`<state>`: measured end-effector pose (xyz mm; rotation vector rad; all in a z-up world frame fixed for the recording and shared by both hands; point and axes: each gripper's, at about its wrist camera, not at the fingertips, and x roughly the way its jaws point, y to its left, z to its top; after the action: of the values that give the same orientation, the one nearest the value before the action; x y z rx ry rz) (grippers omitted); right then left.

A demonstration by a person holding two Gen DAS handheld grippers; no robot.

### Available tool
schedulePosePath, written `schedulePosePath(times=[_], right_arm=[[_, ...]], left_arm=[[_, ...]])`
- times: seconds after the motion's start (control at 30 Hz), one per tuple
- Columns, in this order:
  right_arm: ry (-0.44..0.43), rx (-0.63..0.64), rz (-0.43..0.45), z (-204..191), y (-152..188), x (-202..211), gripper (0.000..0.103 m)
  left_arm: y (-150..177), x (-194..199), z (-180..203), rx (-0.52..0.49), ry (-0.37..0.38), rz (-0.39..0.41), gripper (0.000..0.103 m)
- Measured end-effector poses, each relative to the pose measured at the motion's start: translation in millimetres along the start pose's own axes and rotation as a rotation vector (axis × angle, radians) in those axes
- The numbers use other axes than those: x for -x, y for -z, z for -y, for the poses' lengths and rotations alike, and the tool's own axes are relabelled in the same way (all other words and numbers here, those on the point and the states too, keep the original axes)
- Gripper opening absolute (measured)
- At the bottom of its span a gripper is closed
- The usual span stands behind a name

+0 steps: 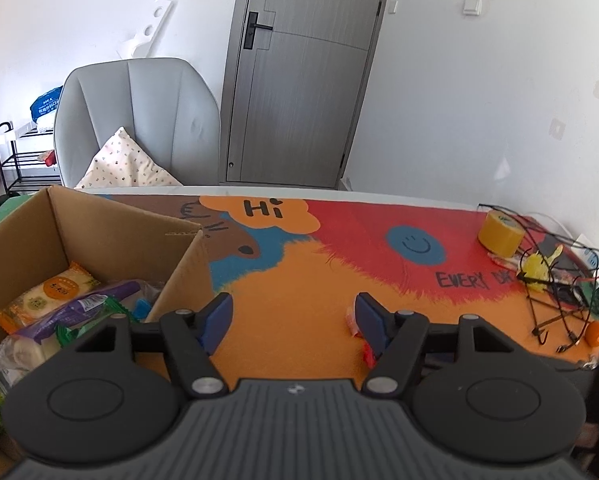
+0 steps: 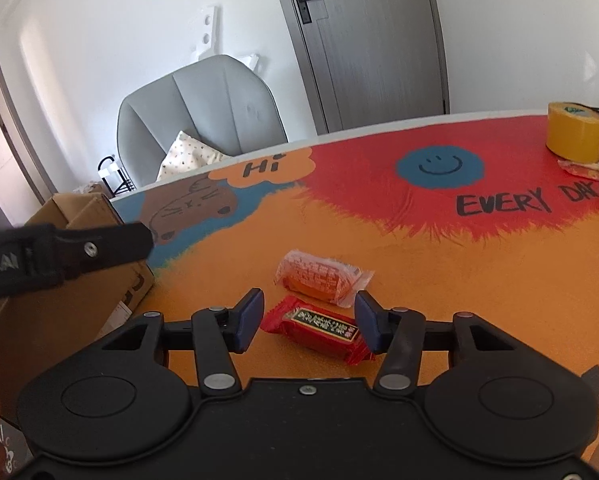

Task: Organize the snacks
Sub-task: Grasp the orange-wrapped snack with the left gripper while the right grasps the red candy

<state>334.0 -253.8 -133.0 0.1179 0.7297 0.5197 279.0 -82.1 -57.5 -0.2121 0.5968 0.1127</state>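
Two snacks on mat: red packet (image 2: 317, 330) between right jaws, untouched; left jaws wide, empty

A table with a bright printed cover (image 2: 419, 264) bears two wrapped snacks (image 2: 319, 276); a cardboard box (image 1: 99, 224); yellow tape (image 2: 575, 136); tangled wires (image 1: 555, 304).
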Motion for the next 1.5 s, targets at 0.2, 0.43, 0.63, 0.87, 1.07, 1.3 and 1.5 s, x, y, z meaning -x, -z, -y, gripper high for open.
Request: schedulePosePath(times=[0.2, 0.43, 0.63, 0.87, 1.07, 1.3, 1.5], right_arm=[[0.024, 0.005, -0.027, 2.9, 11.6, -0.9, 0.037], [0.041, -0.018, -0.022, 10.4, 19.1, 11.9, 0.021], [0.092, -0.053, -0.005, 22.0, 21.2, 19.8, 0.021], [0.148, -0.123, 0.028, 47.4, 18.9, 25.8, 0.021], [0.186, -0.164, 0.050, 60.9, 17.2, 26.2, 0.021], [0.225, -0.179, 0.066, 62.9, 14.5, 22.4, 0.022], [0.233, -0.181, 0.069, 64.4, 12.8, 21.4, 0.022]], left_arm=[[8.7, 1.5, 10.6, -0.005, 0.021, -0.008, 0.067], [14.2, -0.2, 18.8, -0.015, 0.016, -0.015, 0.067], [15.8, -6.3, 32.8, -0.047, 0.023, -0.016, 0.067], [13.7, -27.7, 47.9, -0.088, 0.035, -0.034, 0.067], [12.4, -52.4, 62.2, -0.129, 0.041, -0.056, 0.067], [16.7, -89.4, 70.0, -0.167, 0.013, -0.112, 0.067], [15.7, -103.6, 72.1, -0.182, 0.015, -0.114, 0.067]])
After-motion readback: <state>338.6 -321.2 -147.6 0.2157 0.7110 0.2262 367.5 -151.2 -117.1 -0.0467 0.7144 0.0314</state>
